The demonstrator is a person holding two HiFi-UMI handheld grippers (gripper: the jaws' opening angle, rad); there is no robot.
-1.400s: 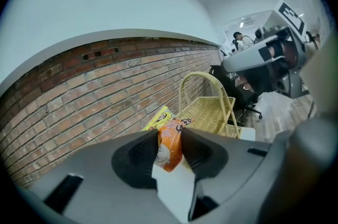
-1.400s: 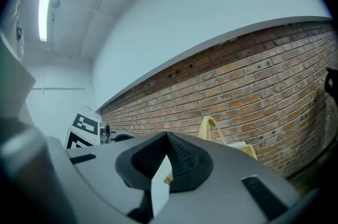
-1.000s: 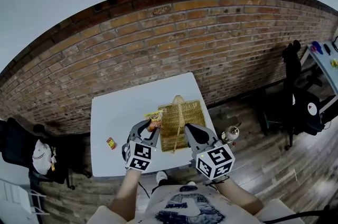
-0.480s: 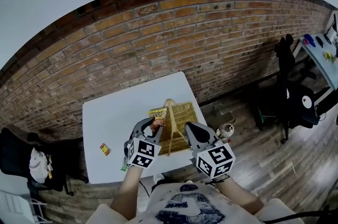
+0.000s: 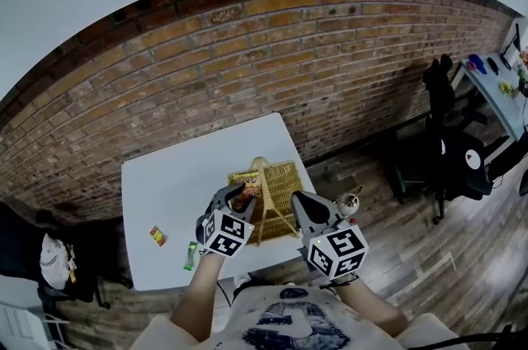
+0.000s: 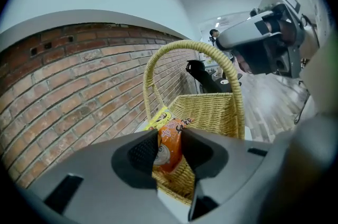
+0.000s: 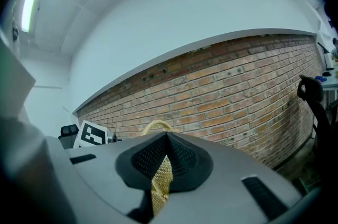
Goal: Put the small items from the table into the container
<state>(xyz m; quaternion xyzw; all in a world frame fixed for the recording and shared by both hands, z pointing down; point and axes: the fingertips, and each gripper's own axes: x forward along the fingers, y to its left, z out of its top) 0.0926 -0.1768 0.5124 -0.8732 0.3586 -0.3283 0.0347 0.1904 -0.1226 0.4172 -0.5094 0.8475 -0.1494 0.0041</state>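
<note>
Two claws: the left claw (image 5: 239, 194) and the right claw (image 5: 299, 200) are both over the near side of the white surface (image 5: 177, 175).
Left claw: its jaws are clamped on an orange packet (image 6: 169, 147). The pads press on both sides of it.
Orange packet: it sticks out in front of the left claw's tips, right at the side of the basket (image 5: 282, 185). I cannot tell if it is past the rim.
Yellow packet (image 6: 158, 119): it shows just past the orange packet, close against it. I cannot tell if the left claw holds it too or if it lies in the basket.
Right claw: its jaws are squeezed together on a thin woven bit of the basket. That bit shows as a yellow strip between the pads.
Basket: it is woven and yellow, with a tall round handle (image 6: 186, 48). It sits on the surface between the two claws and a bit past them.
Red and yellow item (image 5: 156, 235): on the surface, well off to the left of the left claw.
Green item (image 5: 190, 255): on the surface, to the left of the left claw and nearer the person than its tips.
Brick wall (image 5: 272, 59): far past both claws.
</note>
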